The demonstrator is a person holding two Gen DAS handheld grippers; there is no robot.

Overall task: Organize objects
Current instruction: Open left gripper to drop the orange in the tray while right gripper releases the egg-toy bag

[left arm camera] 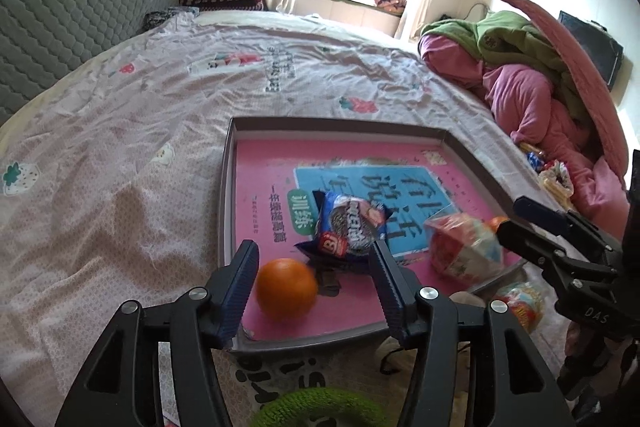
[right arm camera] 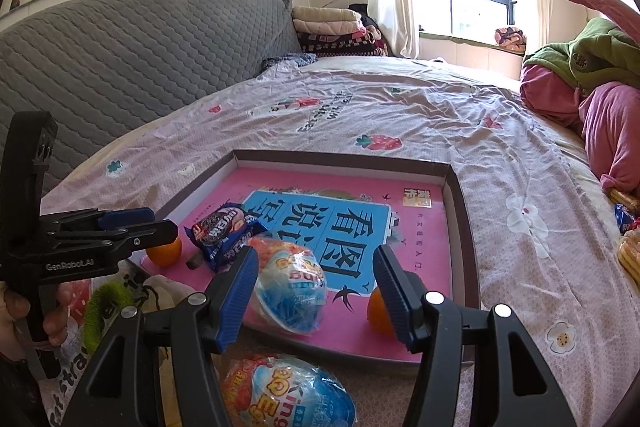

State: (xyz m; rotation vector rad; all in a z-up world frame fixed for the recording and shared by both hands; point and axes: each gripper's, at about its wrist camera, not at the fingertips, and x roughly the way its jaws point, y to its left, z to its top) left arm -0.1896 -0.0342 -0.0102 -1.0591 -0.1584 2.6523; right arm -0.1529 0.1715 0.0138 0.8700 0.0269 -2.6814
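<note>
Left wrist view: left tool [left arm camera: 314, 263] open over orange [left arm camera: 286, 288] near tray [left arm camera: 226, 187] edge; right tool [right arm camera: 314, 273] open.

right gripper [right arm camera: 314, 277] jaws apart over a wrapped egg toy [right arm camera: 294, 291] in the pink tray [right arm camera: 466, 227], cookie pack [right arm camera: 226, 233] and two oranges [right arm camera: 164, 251] inside too, second egg [right arm camera: 288, 393] sat outside on the bed, left gripper [right arm camera: 160, 225] off to the side

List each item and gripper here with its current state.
Left gripper: jaws open, holding nothing.
Right gripper: jaws open, holding nothing.
Tray: open-topped, on the bed.
Cookie pack: sealed, in tray.
Orange: whole, in tray.
Toy egg: wrapped, in tray.
</note>
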